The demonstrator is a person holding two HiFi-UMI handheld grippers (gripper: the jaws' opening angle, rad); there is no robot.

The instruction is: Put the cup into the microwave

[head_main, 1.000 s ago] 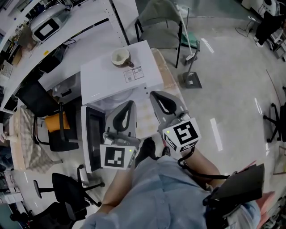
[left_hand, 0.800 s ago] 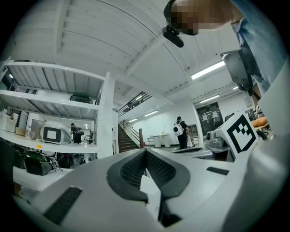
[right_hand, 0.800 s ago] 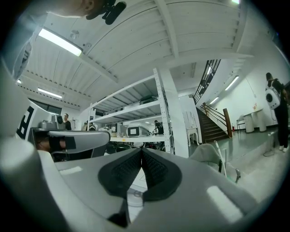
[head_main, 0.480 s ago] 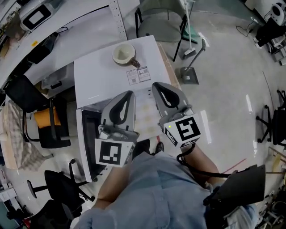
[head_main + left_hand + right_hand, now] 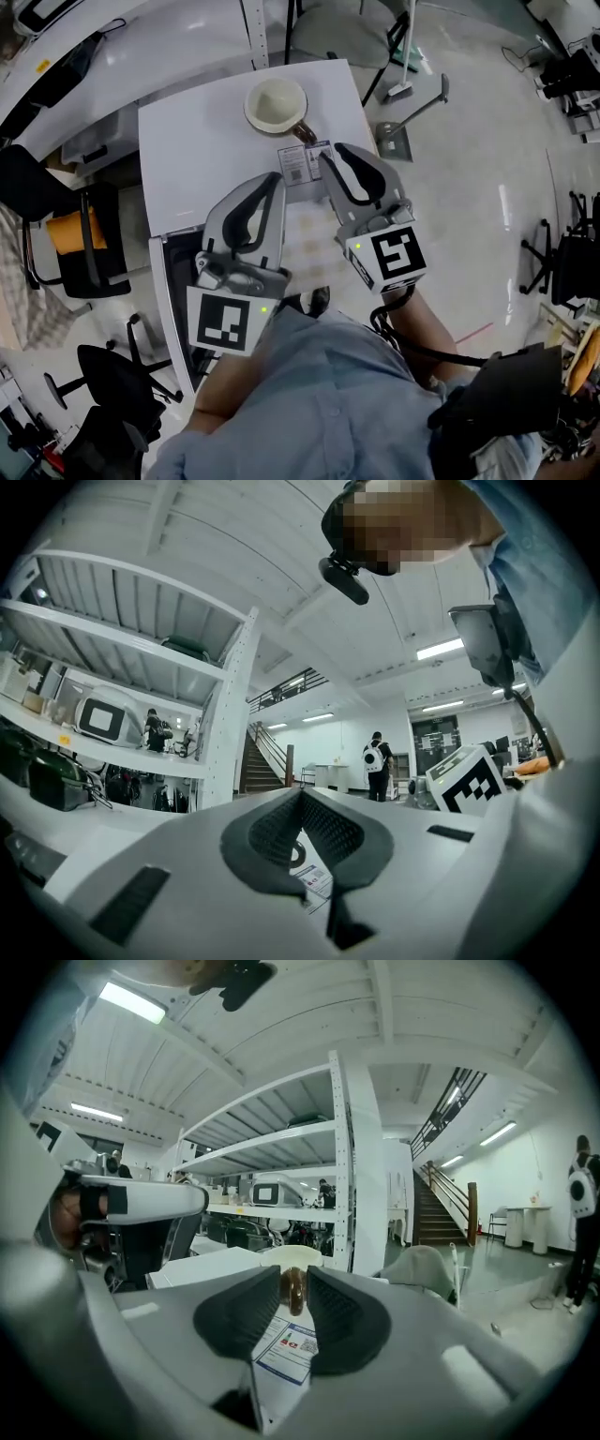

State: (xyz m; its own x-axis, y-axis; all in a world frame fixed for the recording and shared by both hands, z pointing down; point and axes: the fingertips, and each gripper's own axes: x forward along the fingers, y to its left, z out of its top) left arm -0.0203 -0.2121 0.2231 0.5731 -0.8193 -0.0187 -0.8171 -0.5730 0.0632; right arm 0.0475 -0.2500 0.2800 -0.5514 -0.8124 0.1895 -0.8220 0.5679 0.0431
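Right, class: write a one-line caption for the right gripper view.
Right gripper, jaws just opening and empty, lines up on the brown handle of the cup atop the microwave.

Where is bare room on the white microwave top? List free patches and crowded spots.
Free: the left half of the white microwave top, bordered by its left edge and the cream ceramic cup. Crowded: the back right, where the cup, the printed paper label and the right gripper, jaws just opening and holding nothing, crowd together.
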